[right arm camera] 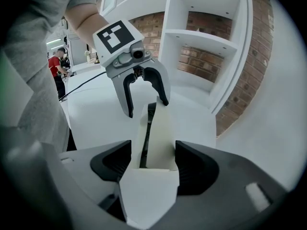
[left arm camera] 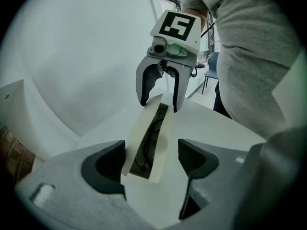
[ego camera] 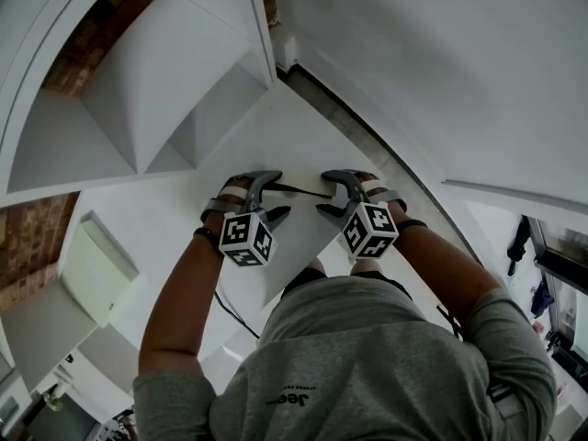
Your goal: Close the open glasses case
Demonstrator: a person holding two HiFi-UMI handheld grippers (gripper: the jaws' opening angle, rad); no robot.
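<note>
Squeezing unevenly, with my right gripper (right arm camera: pixel 153 162) grasping one end of the open case (left arm camera: pixel 162 147) on the desk (left arm camera: pixel 216 123) and my left gripper (left arm camera: pixel 152 159) released astride the other, I risk twisting it instead of closing it.

We see the glasses case (left arm camera: pixel 151 138) on the counter (left arm camera: pixel 211 123), reaching from between the left gripper's (ego camera: pixel 281 194) fingers (left arm camera: pixel 103 166) to between the right gripper's (ego camera: pixel 322 192) fingers (right arm camera: pixel 199 169).
</note>
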